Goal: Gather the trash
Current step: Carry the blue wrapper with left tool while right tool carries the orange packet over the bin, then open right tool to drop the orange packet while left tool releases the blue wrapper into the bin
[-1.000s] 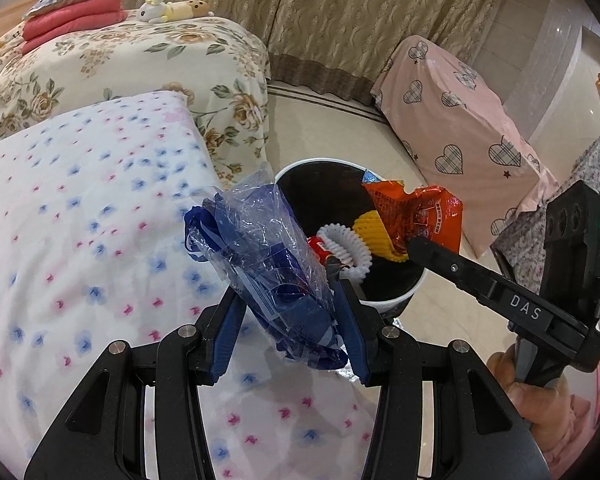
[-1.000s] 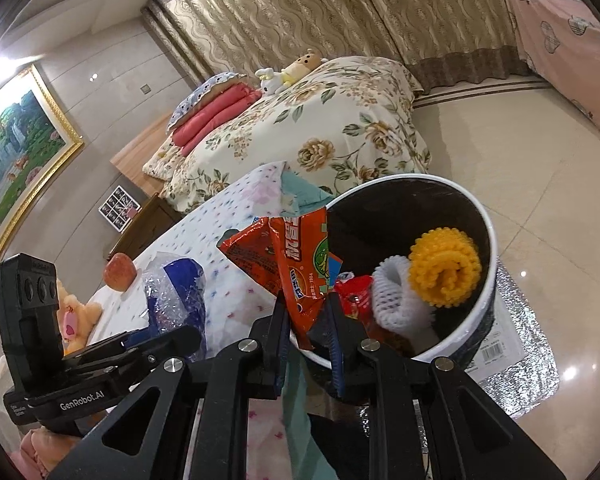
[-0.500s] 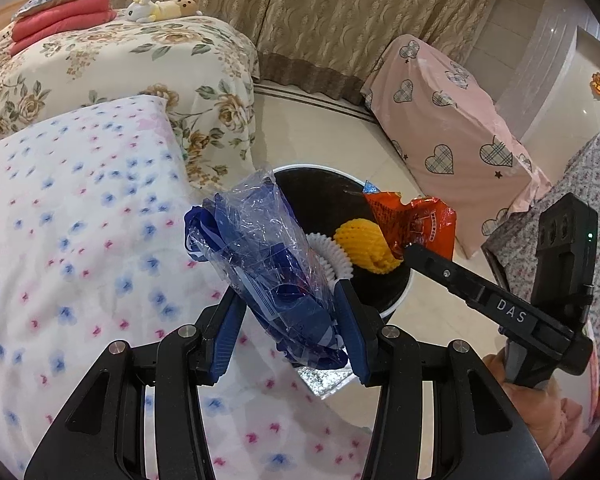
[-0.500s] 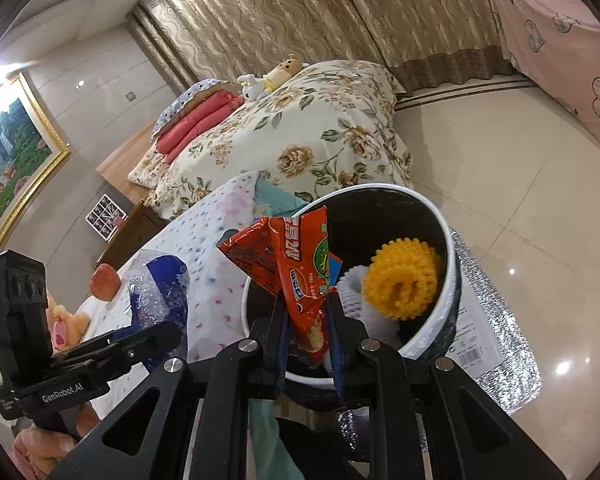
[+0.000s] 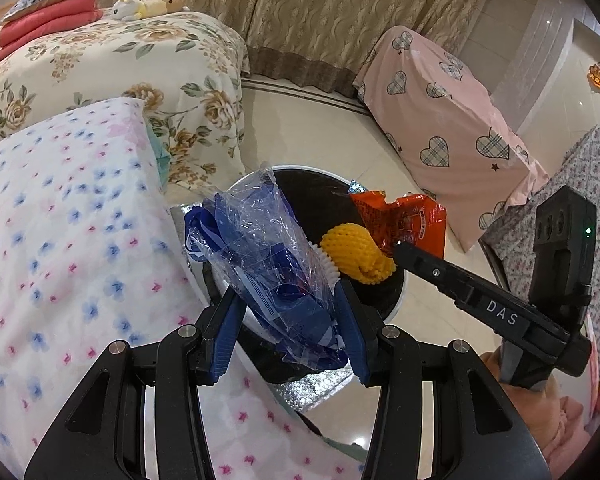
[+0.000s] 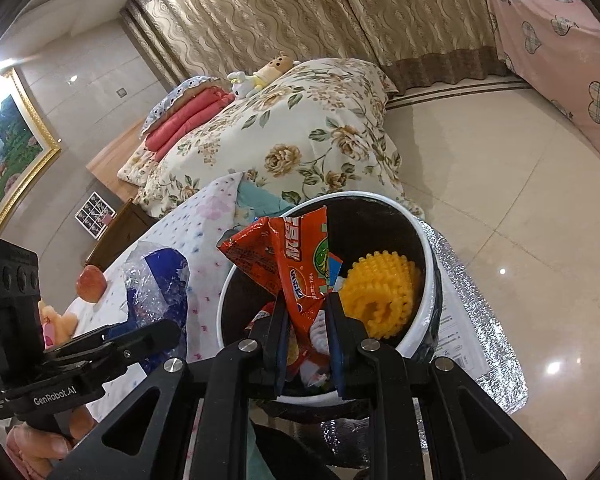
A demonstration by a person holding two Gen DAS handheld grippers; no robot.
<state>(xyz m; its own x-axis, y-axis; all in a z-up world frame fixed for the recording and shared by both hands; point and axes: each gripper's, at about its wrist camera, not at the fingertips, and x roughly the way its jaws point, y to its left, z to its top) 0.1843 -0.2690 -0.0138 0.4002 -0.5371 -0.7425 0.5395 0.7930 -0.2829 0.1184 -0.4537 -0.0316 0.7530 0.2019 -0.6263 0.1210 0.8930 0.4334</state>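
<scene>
My left gripper [image 5: 286,300] is shut on a crumpled blue and clear plastic bag [image 5: 268,256], held over the near rim of the white, black-lined trash bin [image 5: 396,304]. My right gripper [image 6: 306,308] is shut on an orange-red snack wrapper [image 6: 296,264], held above the bin's [image 6: 430,280] mouth. A yellow foam fruit net [image 6: 384,296] and a white foam net lie inside the bin. From the left wrist the wrapper [image 5: 404,216] hangs at the tip of the right gripper [image 5: 400,246]. From the right wrist the blue bag [image 6: 156,276] sits in the left gripper [image 6: 172,330].
The bin stands on a silver foil mat [image 6: 484,344] on the glossy tile floor. A table with a dotted white cloth [image 5: 60,240] lies left of it, bearing an apple [image 6: 91,285]. A floral bed [image 5: 120,72] and a pink heart-print cover [image 5: 440,108] stand beyond.
Both grippers have drifted with their loads over the bin, which now sits closer and more centred in both views. Both grips are unchanged.
</scene>
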